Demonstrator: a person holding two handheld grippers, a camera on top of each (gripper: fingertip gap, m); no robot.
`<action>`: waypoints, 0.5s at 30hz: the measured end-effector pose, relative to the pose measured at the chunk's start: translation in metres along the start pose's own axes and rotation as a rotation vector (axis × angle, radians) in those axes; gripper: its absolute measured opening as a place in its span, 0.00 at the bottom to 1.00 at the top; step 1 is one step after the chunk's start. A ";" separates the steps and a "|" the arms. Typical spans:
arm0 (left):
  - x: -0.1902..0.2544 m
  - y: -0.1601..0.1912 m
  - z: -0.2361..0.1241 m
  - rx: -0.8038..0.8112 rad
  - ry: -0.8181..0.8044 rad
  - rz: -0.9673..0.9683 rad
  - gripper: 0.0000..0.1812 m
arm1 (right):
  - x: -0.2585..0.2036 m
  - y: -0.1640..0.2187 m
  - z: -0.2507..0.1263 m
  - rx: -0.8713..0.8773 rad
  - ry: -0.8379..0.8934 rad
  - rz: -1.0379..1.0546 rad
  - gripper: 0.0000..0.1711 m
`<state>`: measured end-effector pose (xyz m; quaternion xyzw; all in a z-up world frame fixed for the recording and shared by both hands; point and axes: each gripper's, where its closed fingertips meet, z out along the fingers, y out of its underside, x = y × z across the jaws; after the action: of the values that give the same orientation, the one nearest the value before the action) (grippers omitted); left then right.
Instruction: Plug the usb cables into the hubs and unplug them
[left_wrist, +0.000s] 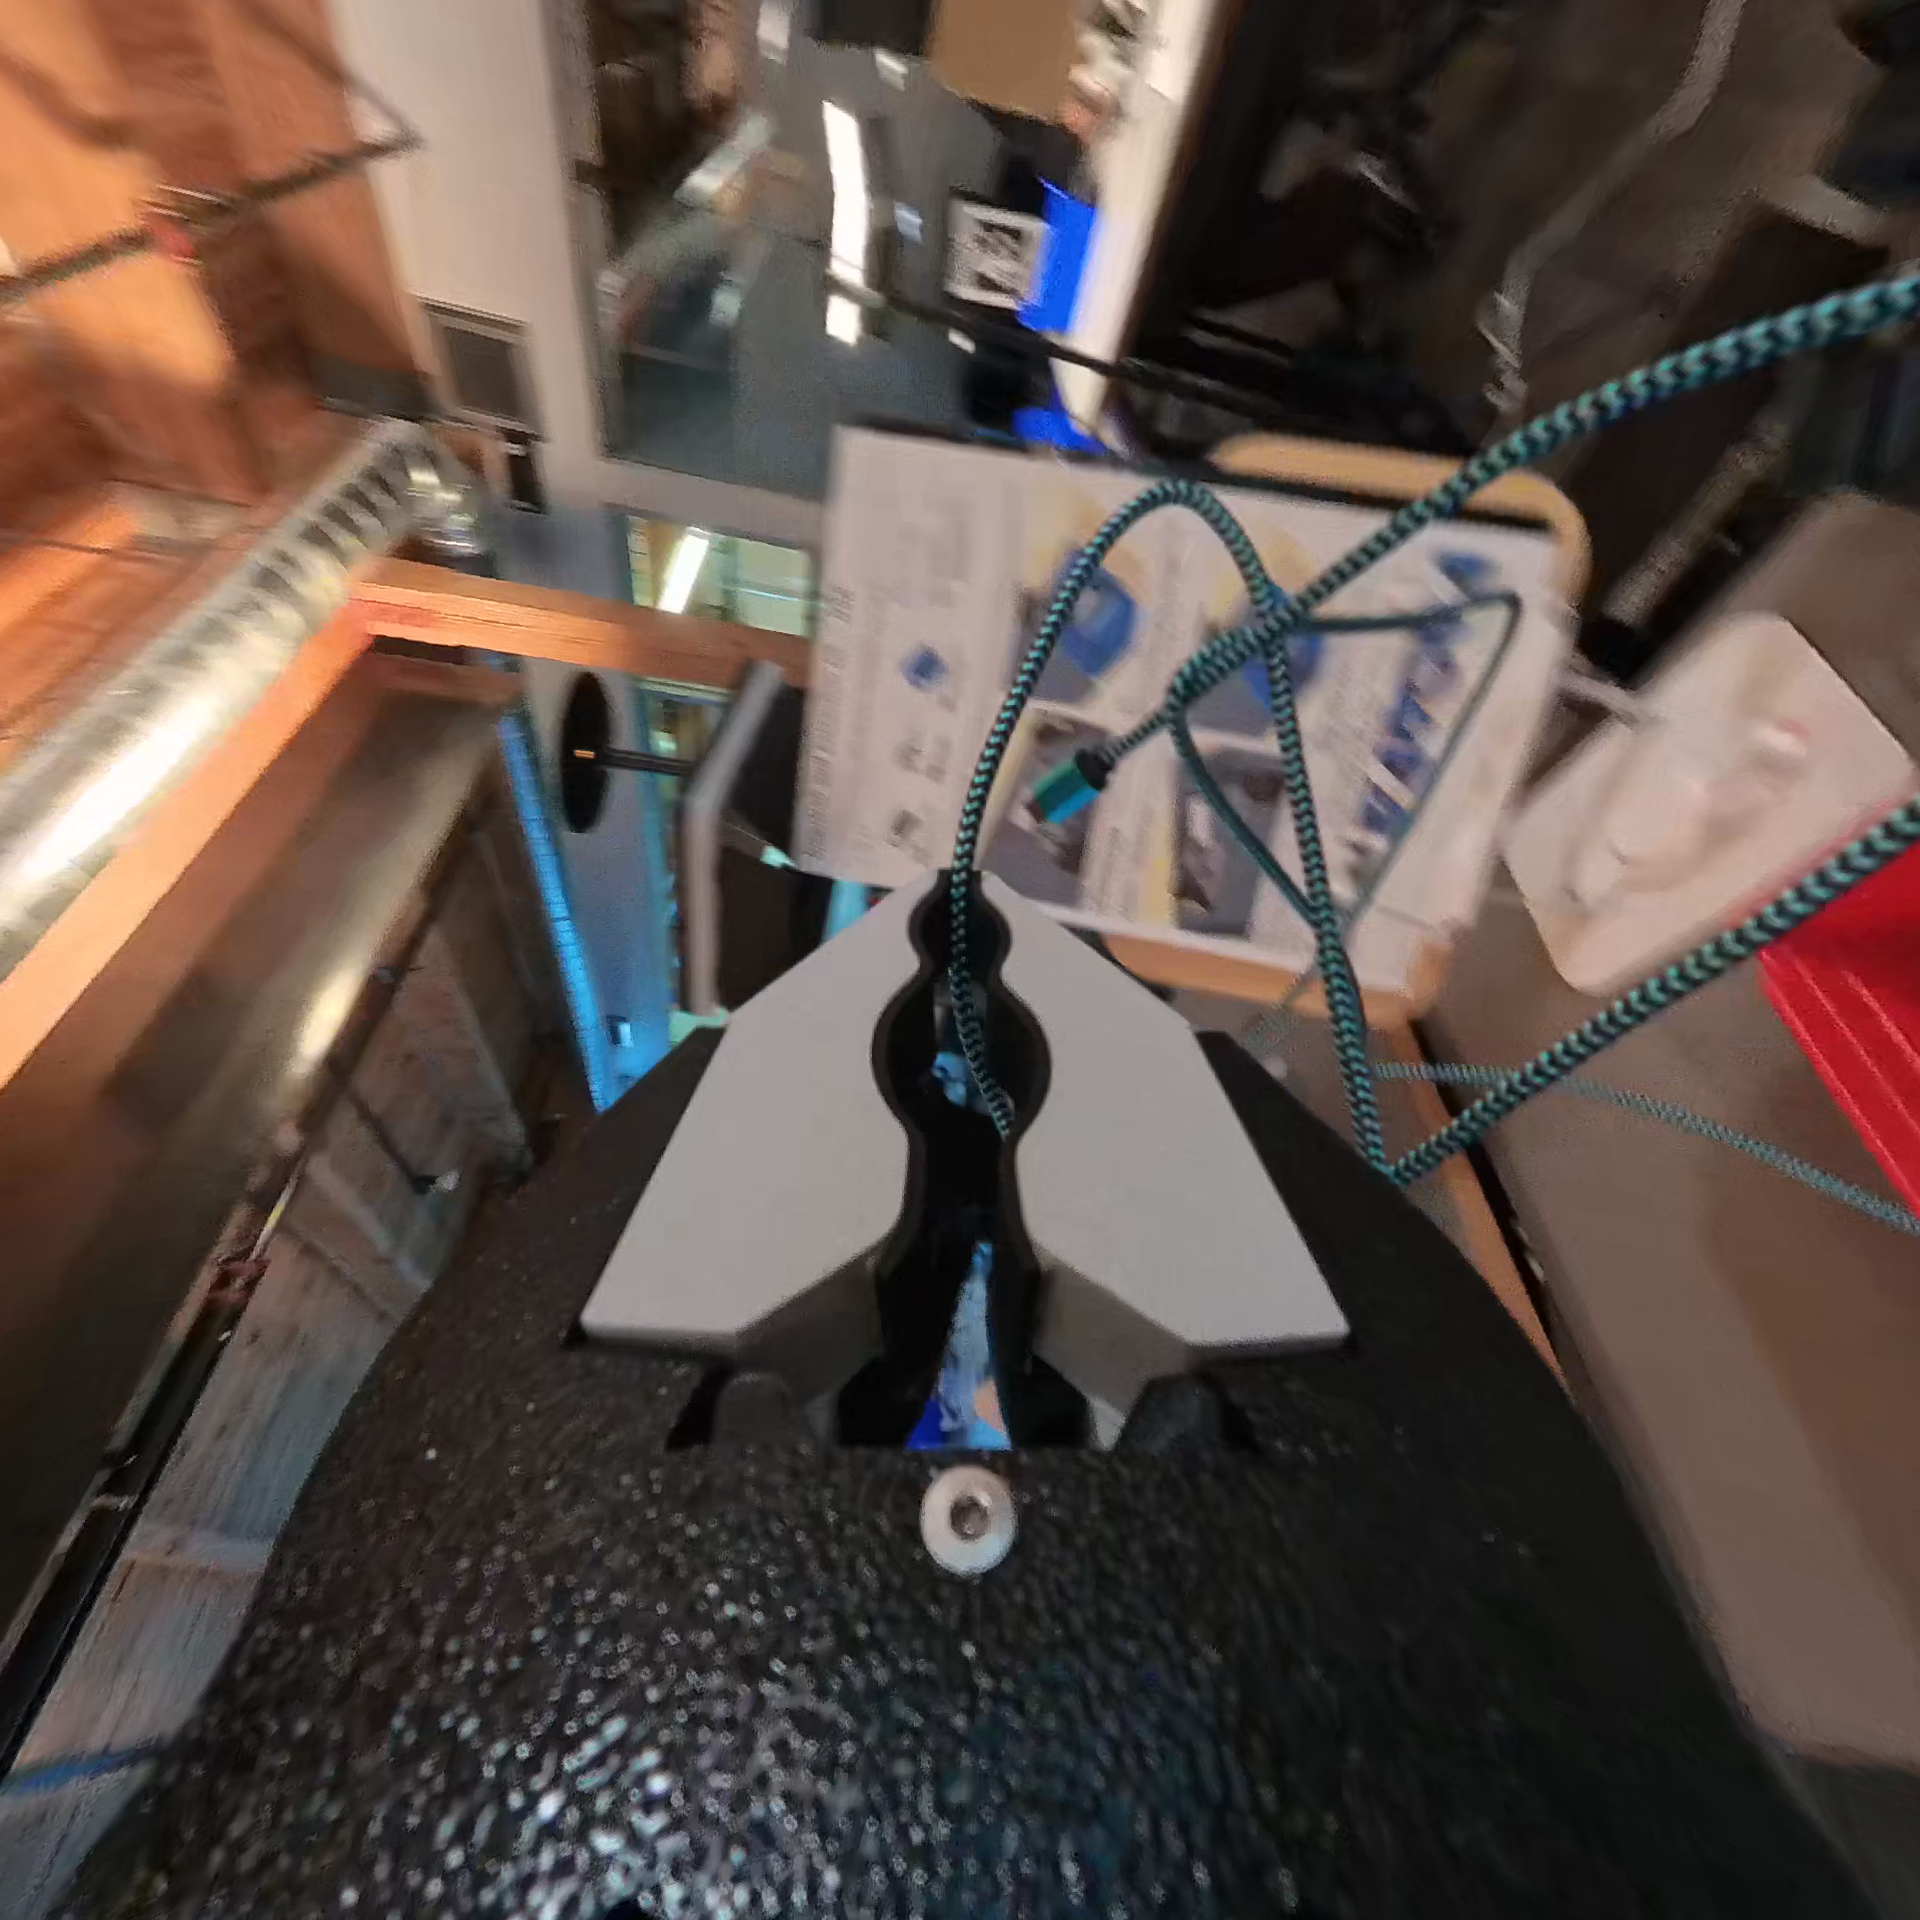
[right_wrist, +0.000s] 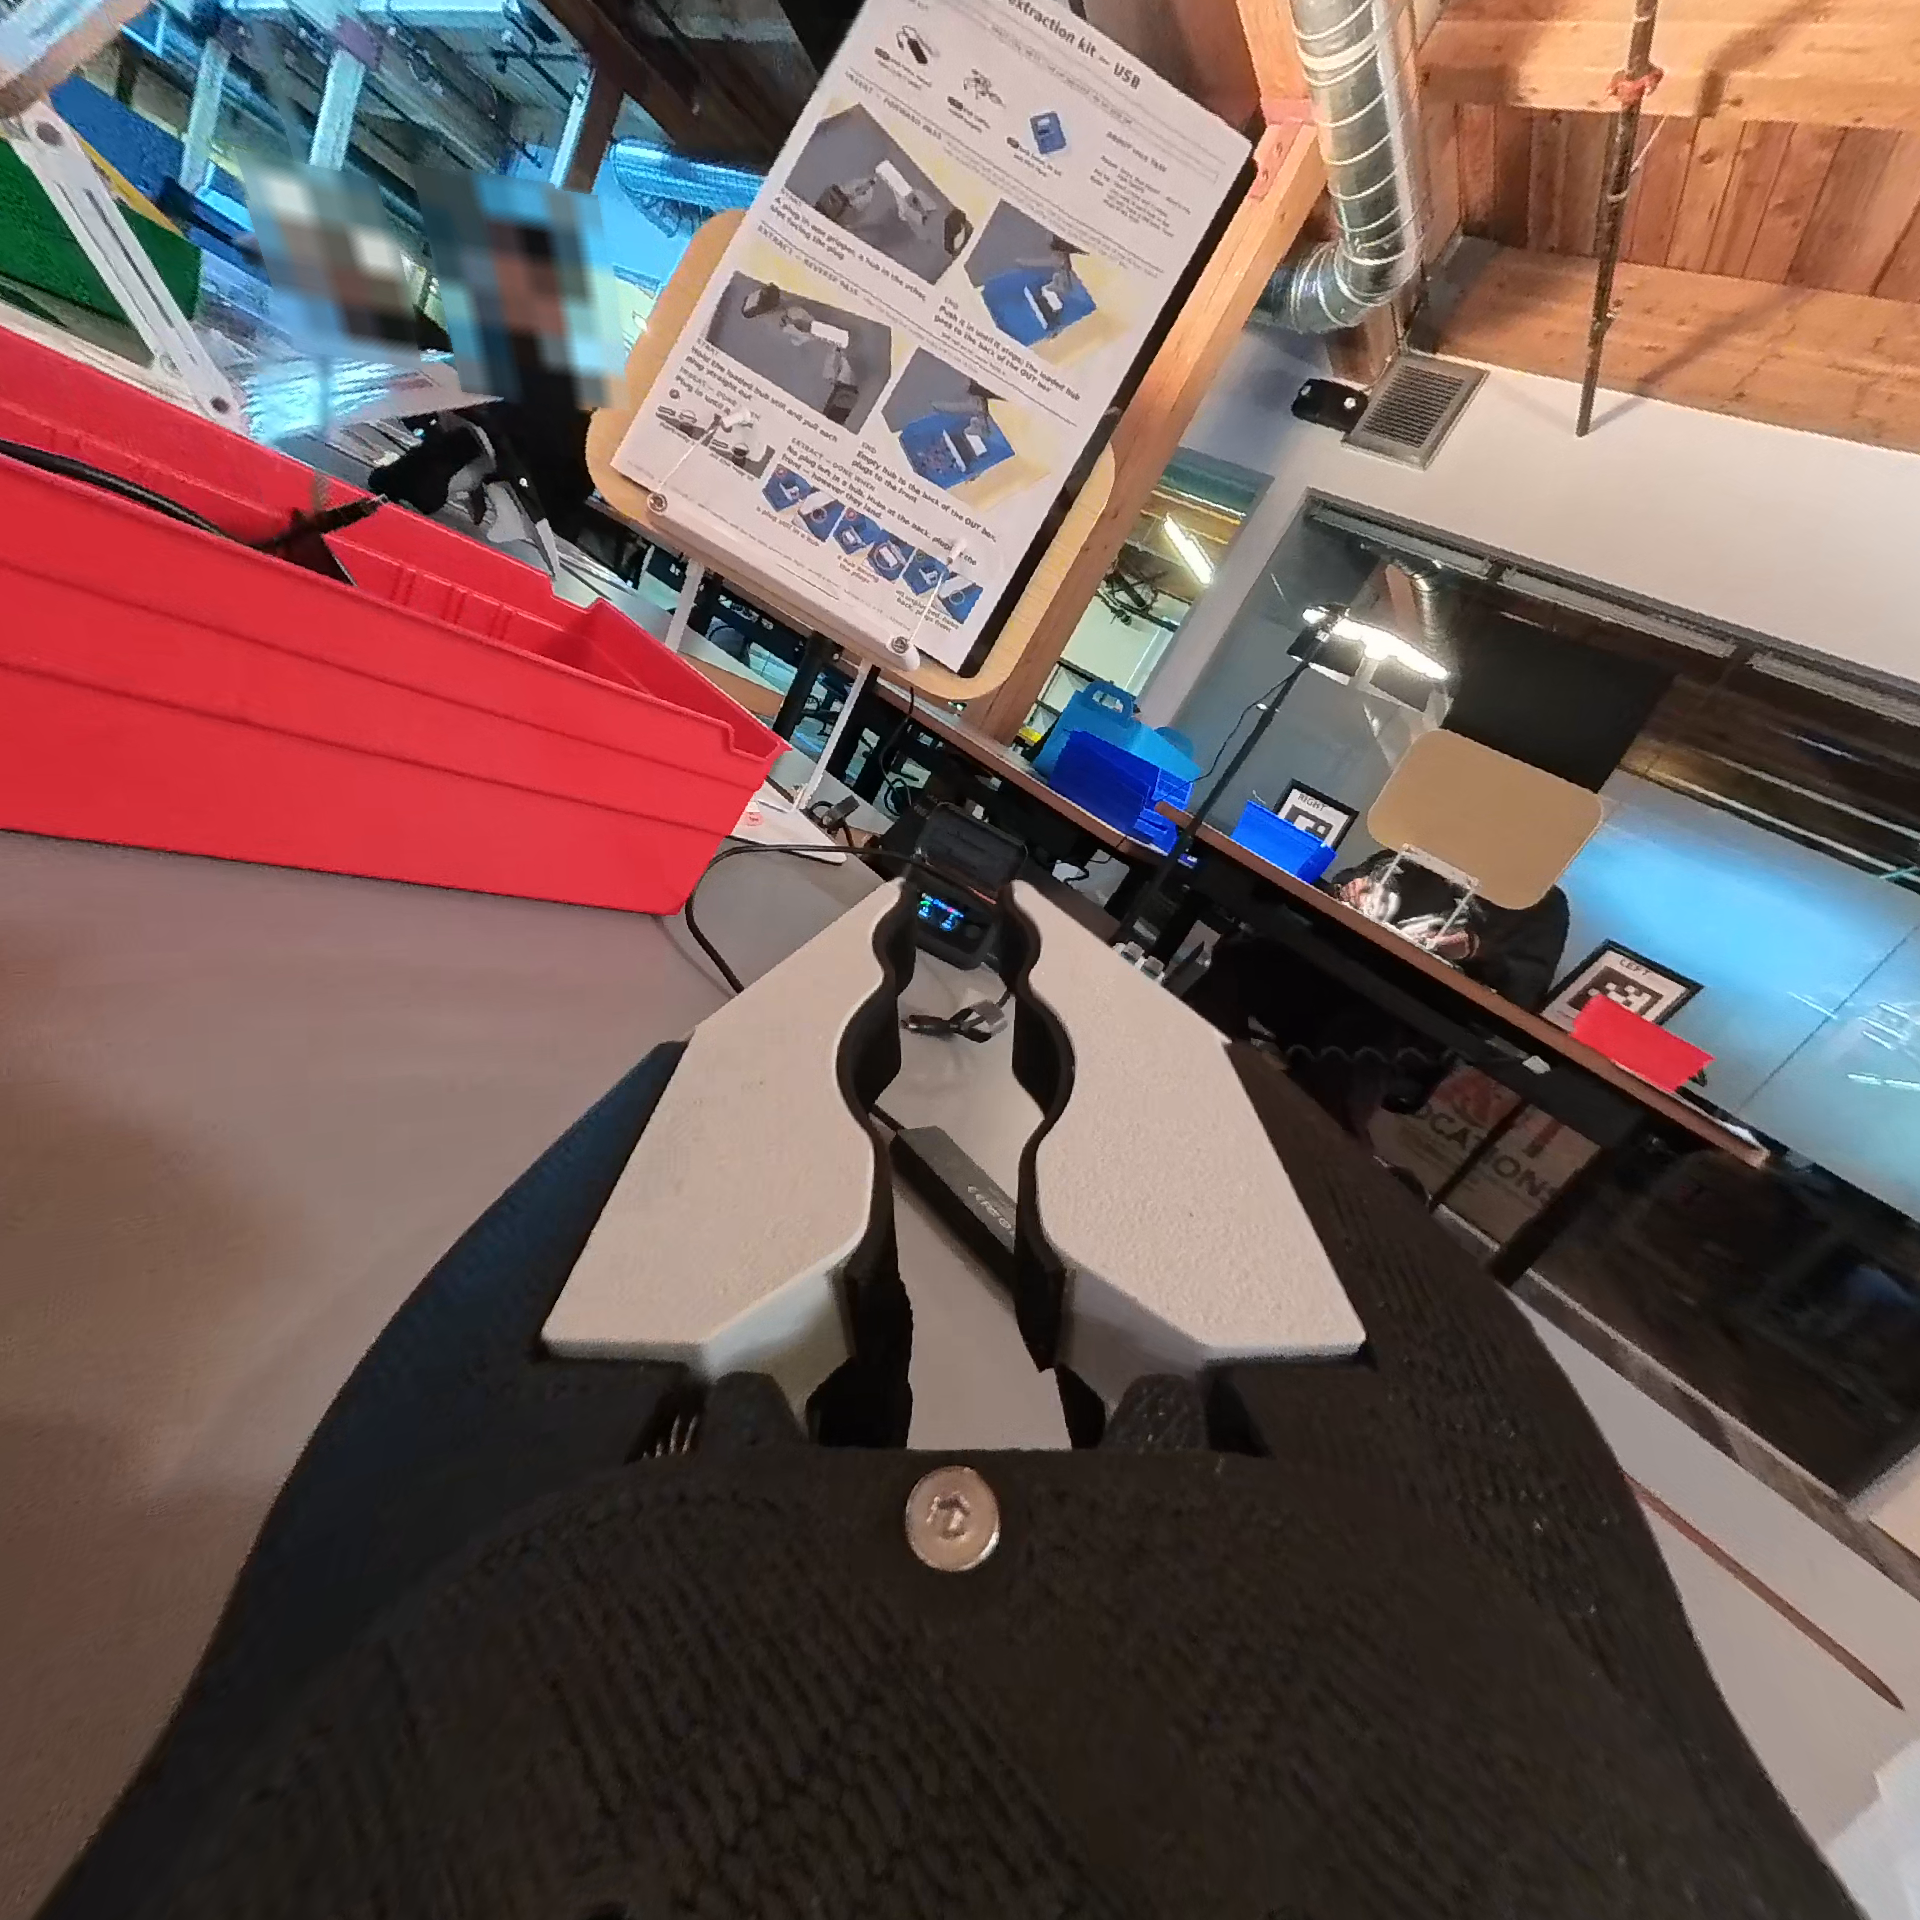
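Observation:
In the left wrist view my left gripper (left_wrist: 961, 896) is shut on a teal-and-black braided USB cable (left_wrist: 1288, 790). The cable leaves between the fingertips, loops up and hangs in tangled loops ahead. Its teal plug (left_wrist: 1068, 792) dangles free in the air. In the right wrist view my right gripper (right_wrist: 956, 902) has its jaws closed to a narrow gap on a slim black hub (right_wrist: 961, 1190), which lies slantwise between the pads just above the grey table (right_wrist: 260, 1143). The hub's thin black lead ends in a small plug (right_wrist: 977, 1023) on the table.
A red bin (right_wrist: 364, 727) stands at the left; its corner shows in the left wrist view (left_wrist: 1860, 1018). An instruction sheet on a stand (right_wrist: 914, 343) is ahead. A small black device with a lit screen (right_wrist: 951, 916) and a white moulded tray (left_wrist: 1704, 810) lie nearby. One gripper's finger ends stand about 50 cm off the other's.

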<state>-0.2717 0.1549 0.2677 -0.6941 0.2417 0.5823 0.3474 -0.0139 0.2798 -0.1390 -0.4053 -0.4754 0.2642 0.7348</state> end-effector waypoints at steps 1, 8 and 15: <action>-0.019 -0.016 -0.002 0.026 -0.061 -0.026 0.00 | 0.000 -0.001 0.000 0.004 0.003 0.000 0.08; -0.087 -0.127 -0.015 0.174 -0.187 -0.182 0.00 | 0.004 -0.006 -0.001 0.024 0.020 0.004 0.08; -0.037 -0.216 0.014 0.246 0.007 -0.217 0.00 | -0.007 -0.018 -0.002 0.064 -0.011 -0.080 0.08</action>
<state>-0.1282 0.3015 0.3461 -0.6702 0.2362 0.5051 0.4898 -0.0150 0.2646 -0.1278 -0.3606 -0.4866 0.2521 0.7547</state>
